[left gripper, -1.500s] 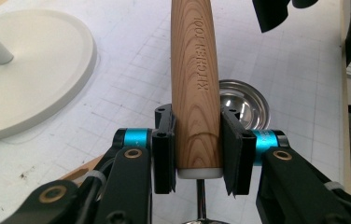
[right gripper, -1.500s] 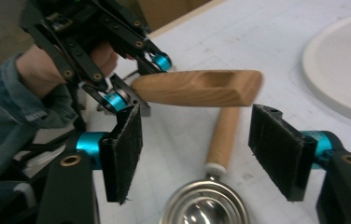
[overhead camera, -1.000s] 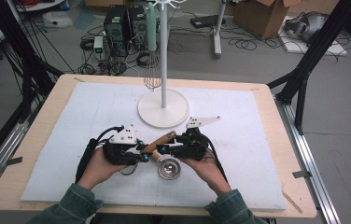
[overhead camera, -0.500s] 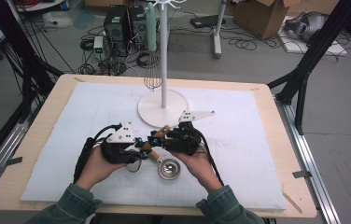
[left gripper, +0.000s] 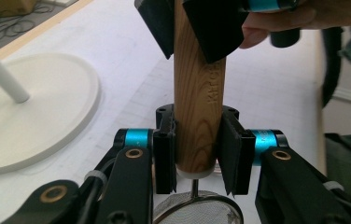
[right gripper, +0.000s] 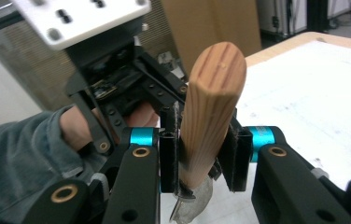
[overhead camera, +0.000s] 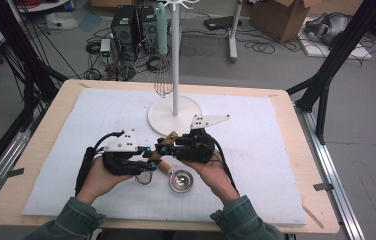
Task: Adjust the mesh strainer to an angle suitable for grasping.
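Strainer (overhead camera: 181,180) mid-mat, clear of stand base (overhead camera: 162,117)

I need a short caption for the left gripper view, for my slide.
Both grippers clamp the strainer's wooden handle: left gripper near the mesh end, right gripper farther up.

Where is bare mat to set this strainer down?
Bare white mat lies right of the right gripper, and left of the stand base toward the far-left corner. Crowded: the middle, where both grippers hold the strainer, left gripper included.
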The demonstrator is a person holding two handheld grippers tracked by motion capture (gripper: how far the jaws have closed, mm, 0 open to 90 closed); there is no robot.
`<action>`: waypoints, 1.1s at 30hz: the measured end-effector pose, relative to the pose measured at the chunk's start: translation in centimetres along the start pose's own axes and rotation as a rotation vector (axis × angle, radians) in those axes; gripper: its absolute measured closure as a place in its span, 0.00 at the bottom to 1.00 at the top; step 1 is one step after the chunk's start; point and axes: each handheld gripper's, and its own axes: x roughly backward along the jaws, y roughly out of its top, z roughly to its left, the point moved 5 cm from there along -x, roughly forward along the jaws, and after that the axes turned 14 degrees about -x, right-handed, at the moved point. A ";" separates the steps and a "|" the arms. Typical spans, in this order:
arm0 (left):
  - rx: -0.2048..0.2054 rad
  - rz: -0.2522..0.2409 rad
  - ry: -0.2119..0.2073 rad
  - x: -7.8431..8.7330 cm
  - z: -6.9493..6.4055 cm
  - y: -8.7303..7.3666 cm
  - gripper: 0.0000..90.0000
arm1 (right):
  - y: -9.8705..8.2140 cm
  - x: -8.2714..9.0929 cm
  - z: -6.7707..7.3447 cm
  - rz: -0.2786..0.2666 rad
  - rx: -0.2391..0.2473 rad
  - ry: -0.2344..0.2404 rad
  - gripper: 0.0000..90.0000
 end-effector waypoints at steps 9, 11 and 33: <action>0.038 -0.094 -0.150 0.8 -0.4 0.2 0.69 | 1.3 -0.1 2.0 0.126 0.122 0.065 0.81; 0.046 -0.114 -0.173 1.0 -0.5 0.3 0.69 | 1.5 -0.1 2.4 0.157 0.137 0.103 0.81; 0.102 -0.219 0.001 1.4 0.6 1.3 0.79 | 0.8 -0.1 2.0 -0.049 0.168 -0.025 0.75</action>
